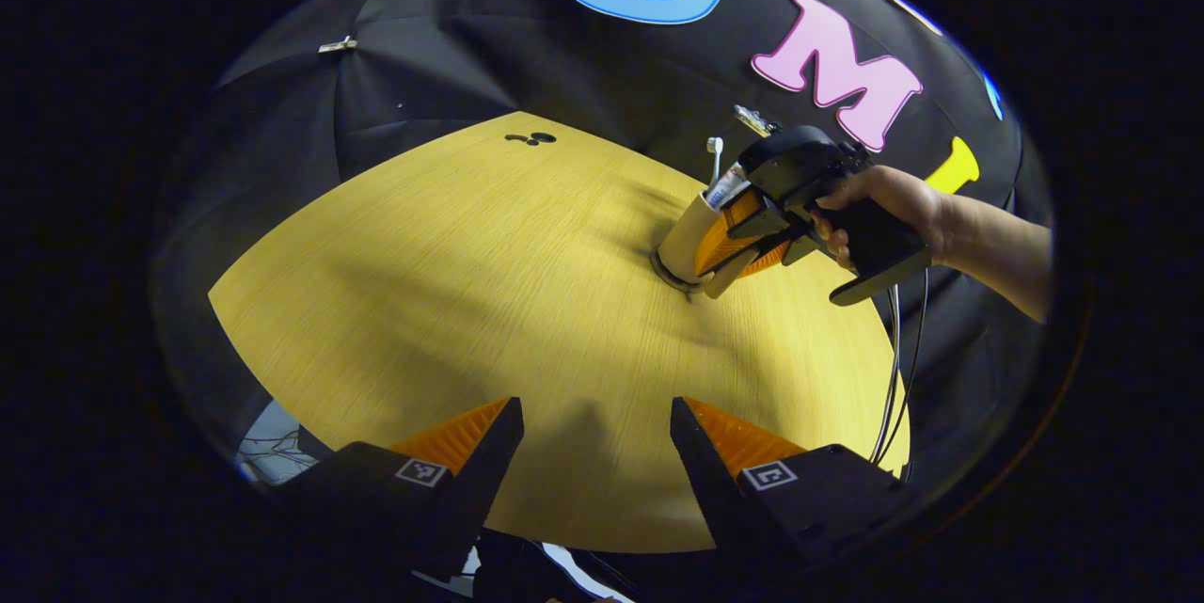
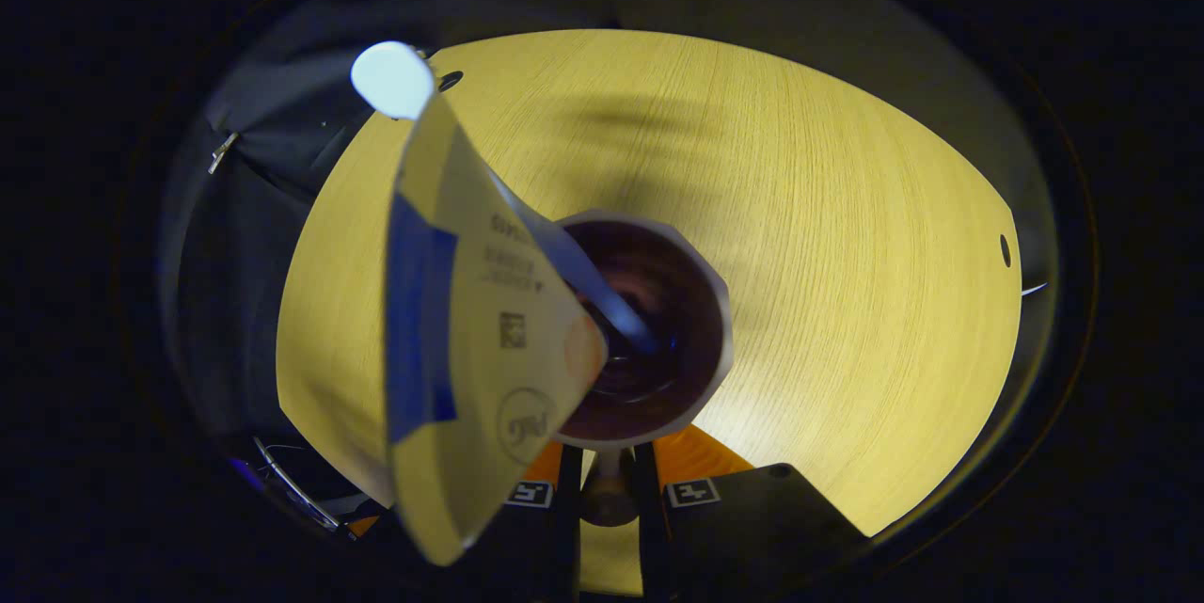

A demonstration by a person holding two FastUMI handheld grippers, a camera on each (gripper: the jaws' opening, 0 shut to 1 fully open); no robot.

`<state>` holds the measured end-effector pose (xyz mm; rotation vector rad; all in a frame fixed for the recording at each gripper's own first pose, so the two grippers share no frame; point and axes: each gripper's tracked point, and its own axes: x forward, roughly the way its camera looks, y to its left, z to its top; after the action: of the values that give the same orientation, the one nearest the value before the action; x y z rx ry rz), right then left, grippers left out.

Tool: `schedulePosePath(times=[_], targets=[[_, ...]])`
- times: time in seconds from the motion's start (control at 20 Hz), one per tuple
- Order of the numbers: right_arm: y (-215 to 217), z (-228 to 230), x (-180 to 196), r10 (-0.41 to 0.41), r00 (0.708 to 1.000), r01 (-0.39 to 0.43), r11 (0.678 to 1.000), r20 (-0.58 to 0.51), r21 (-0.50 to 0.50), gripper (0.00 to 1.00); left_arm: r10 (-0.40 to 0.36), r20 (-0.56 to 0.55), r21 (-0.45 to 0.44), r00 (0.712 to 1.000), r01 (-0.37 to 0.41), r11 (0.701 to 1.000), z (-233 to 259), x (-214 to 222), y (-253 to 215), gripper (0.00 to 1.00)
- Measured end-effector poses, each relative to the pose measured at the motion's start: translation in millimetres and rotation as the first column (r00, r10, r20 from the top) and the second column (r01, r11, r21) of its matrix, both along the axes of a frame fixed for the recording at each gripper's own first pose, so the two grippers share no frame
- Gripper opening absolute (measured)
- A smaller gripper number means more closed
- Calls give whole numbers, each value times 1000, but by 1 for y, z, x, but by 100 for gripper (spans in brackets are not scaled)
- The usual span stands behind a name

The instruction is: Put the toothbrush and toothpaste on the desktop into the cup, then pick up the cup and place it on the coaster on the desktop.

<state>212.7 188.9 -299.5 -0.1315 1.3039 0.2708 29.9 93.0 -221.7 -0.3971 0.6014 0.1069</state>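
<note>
While the cup (image 1: 687,241), holding toothbrush (image 1: 714,154) and toothpaste (image 2: 470,340), is clamped by the right gripper (image 1: 743,250) on the coaster (image 1: 670,276), the left gripper (image 1: 594,438) is held apart above the worktop (image 1: 470,283).

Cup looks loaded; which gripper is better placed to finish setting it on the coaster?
Right. The right gripper is at the cup, apparently closed on its handle, with toothbrush and toothpaste inside, over the coaster. The left gripper is open, far off.
</note>
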Motion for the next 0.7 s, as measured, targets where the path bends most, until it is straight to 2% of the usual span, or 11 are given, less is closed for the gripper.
schedulePosePath(times=[0.05,0.1,0.15,0.2,0.25,0.3,0.4,0.5,0.7], targets=[[0,0,-3,7,1000,-7,1000,1,-1,36,4,0,-1,1000,-4,1000,0,0,1,98],[2,3,-5,13,1000,-13,1000,0,6,27,4,0,1,1000,-4,1000,1,-1,1,98],[5,4,-5,12,1000,-12,1000,5,12,36,2,0,6,1000,-2,1000,1,-1,0,98],[8,8,-6,7,1000,-7,1000,3,28,40,-2,0,10,1000,2,1000,1,-1,0,98],[9,9,-7,0,1000,0,999,1,44,36,-7,-1,14,1000,7,1000,0,-1,-2,98],[9,14,-8,-6,1000,6,998,3,58,53,-15,0,18,1000,15,1000,2,-1,-4,98],[10,25,-10,-10,1000,9,996,10,84,63,-34,3,30,999,34,999,5,-1,-10,98],[9,34,-15,-10,1000,8,994,19,110,100,-54,3,46,999,54,997,9,1,-17,98],[3,65,-29,19,996,-32,987,85,154,98,-109,27,97,994,106,990,28,11,-34,98]])
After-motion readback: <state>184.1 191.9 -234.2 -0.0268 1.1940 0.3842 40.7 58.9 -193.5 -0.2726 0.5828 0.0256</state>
